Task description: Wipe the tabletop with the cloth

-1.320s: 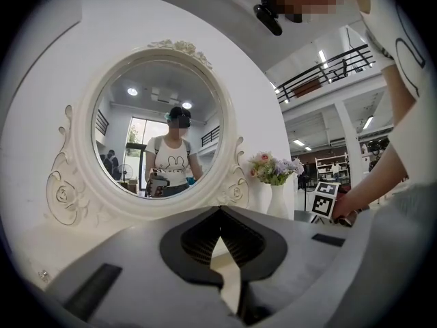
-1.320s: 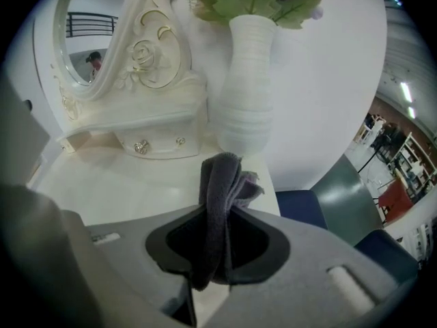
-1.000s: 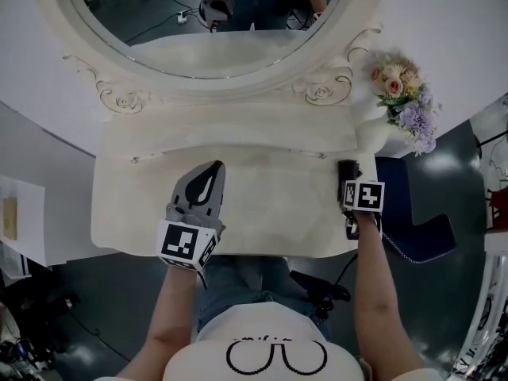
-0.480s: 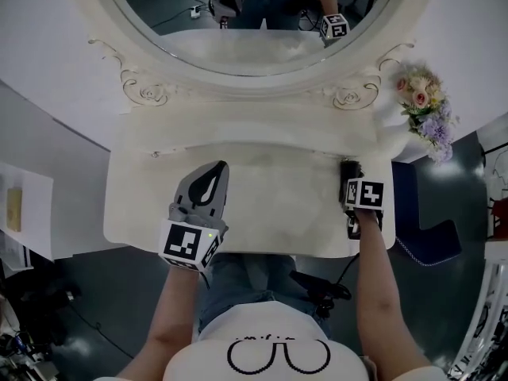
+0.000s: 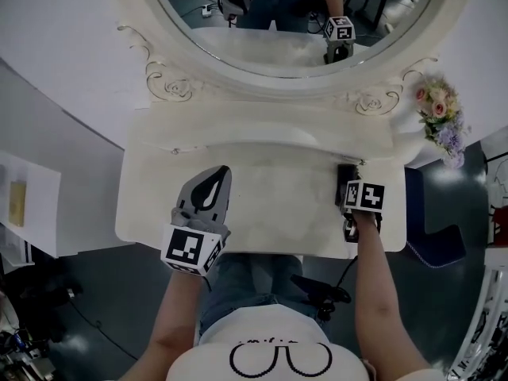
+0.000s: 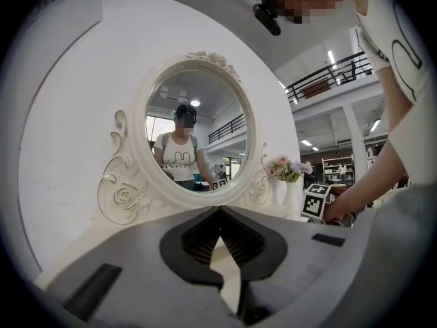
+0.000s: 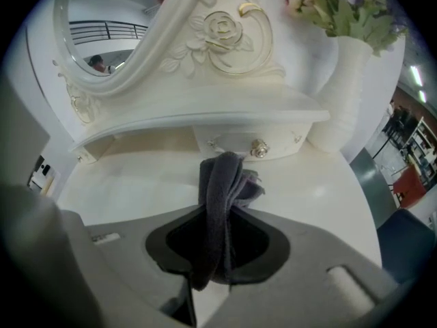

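Head view: the left gripper (image 5: 213, 185) is over the left part of the cream worktop (image 5: 278, 213), the right gripper (image 5: 348, 177) near its right edge. Left gripper view: jaws drawn together, nothing between them. Right gripper view: jaws narrow, clamped on the folded dark cloth (image 7: 222, 176), which sticks forward over the worktop towards a drawer knob (image 7: 258, 149)
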`<state>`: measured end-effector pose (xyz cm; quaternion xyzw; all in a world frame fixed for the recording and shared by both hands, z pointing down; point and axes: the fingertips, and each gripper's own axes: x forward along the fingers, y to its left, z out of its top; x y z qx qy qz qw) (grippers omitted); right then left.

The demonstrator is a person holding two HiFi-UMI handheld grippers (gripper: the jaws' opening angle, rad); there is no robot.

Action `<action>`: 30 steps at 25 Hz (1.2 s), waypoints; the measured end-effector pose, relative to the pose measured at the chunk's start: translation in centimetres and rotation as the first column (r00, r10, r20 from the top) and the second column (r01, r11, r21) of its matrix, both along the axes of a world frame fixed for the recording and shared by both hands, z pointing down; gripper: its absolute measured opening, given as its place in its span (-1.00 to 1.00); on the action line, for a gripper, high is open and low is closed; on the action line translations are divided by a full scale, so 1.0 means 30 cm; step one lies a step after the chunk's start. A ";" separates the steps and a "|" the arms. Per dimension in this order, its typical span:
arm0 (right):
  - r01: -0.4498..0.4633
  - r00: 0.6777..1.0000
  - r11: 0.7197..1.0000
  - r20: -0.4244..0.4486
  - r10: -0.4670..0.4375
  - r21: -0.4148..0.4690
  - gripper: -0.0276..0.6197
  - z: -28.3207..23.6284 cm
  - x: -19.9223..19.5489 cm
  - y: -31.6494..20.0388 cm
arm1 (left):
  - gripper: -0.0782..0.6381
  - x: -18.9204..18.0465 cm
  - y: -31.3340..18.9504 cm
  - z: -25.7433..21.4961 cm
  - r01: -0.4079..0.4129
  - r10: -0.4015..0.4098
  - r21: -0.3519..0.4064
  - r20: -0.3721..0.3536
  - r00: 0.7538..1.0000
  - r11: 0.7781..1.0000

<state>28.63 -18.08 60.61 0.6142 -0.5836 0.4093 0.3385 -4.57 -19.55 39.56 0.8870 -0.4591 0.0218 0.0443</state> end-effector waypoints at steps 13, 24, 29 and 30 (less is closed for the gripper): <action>0.053 0.997 0.998 0.046 -0.054 0.031 -0.64 0.005 -0.332 -0.045 | -0.78 -0.205 0.015 0.022 0.008 -0.008 -0.004 -0.028 1.000 1.000; 0.088 0.993 0.995 0.073 -0.091 0.050 -0.64 0.008 -0.597 -0.082 | -0.78 -0.382 0.028 0.030 0.024 -0.024 0.007 -0.042 0.999 1.000; 0.104 0.990 0.993 0.092 -0.109 0.058 -0.64 0.009 -0.717 -0.096 | -0.78 -0.471 0.038 0.032 0.061 -0.062 -0.006 -0.051 0.997 0.998; 0.106 0.989 0.993 0.097 -0.112 0.060 -0.64 0.009 -0.741 -0.099 | -0.78 -0.487 0.041 0.040 0.067 -0.067 -0.005 -0.052 0.996 0.998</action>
